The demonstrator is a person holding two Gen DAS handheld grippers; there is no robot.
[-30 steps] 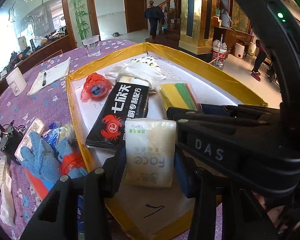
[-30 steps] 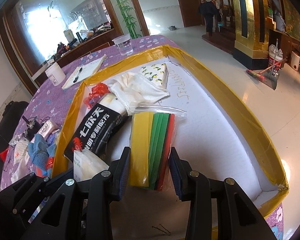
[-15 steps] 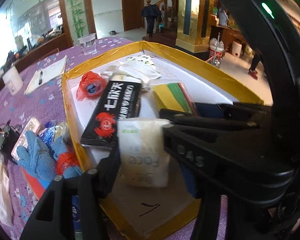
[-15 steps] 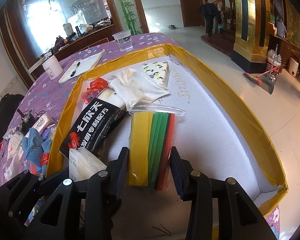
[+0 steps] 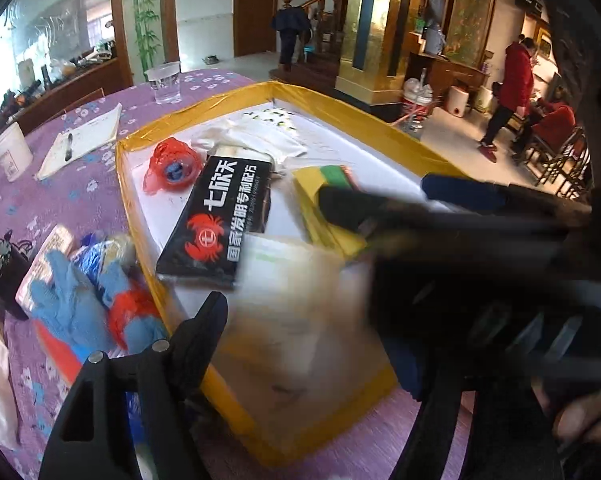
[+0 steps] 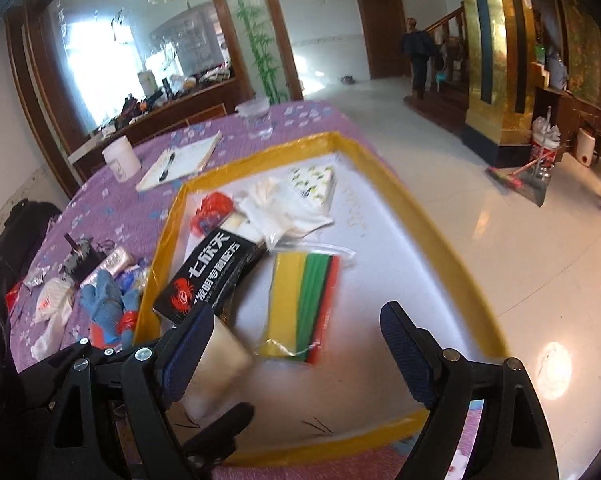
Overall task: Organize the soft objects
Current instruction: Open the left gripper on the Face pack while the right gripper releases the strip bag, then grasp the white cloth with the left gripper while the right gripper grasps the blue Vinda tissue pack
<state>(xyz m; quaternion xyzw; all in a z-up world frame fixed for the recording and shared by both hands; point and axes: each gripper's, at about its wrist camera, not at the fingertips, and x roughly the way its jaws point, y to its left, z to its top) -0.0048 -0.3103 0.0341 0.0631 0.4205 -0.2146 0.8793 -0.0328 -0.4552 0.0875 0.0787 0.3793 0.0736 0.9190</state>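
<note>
A white tray with a yellow rim (image 6: 452, 240) (image 5: 140, 216) lies on the purple table. In it are a black pack with a red crab (image 5: 216, 216) (image 6: 208, 280), a bag of yellow, green and red cloths (image 6: 300, 300) (image 5: 324, 200), white cloths (image 6: 284, 208) and a red bag (image 5: 170, 166). My right gripper (image 6: 296, 344) is open above the cloth bag. My left gripper (image 5: 300, 340) stands around the blurred white tissue pack (image 5: 296, 312) (image 6: 216, 364); its right finger is hidden behind the right gripper.
Blue gloves (image 5: 72, 312) and small packets lie on the table left of the tray. A notebook with a pen (image 5: 80, 140), a white cup (image 5: 12, 152) and a clear glass (image 5: 163, 82) stand farther back. The tray's right side overhangs the floor.
My right gripper has opened, let go of the cloth bag and lifted back. The left gripper with the tissue pack has moved and is now blurred.
</note>
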